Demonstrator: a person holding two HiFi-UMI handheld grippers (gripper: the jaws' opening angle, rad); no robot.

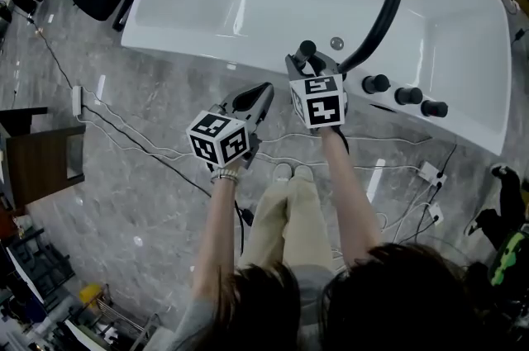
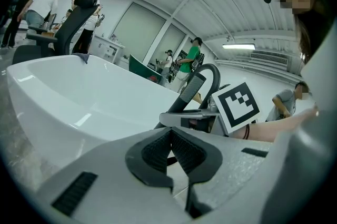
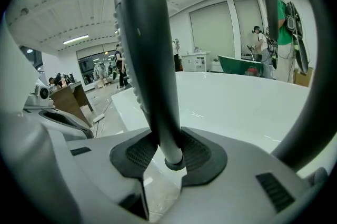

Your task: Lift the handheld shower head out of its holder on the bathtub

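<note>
While the right gripper (image 1: 312,64) reaches in over the near rim of the white bathtub (image 1: 463,27), the handheld shower head (image 1: 307,50) stands right between its jaws, just left of the base of the black arched spout (image 1: 382,15). Look along the right gripper (image 3: 166,149) itself and the shower head (image 3: 150,59) rises tall and nearly upright out of the jaws. Its dark handle is caught with a ribbed pad lying against either side, so the jaws are held well apart by the handle's width. Its lower end, with a dark collar, shows just below the pads; whether it sits in a holder cannot be made out. The spout (image 3: 316,86) curves up at the far right. Over on the other side, the left gripper (image 1: 263,89) hangs off the tub, above the grey marbled floor (image 1: 124,201), close beside its partner. Its own view shows the left gripper (image 2: 169,133) with pads meeting at the tips and nothing caught between them. Three black knobs (image 1: 407,96) line the rim to the right, and cables (image 1: 149,143) trail across the floor.
</note>
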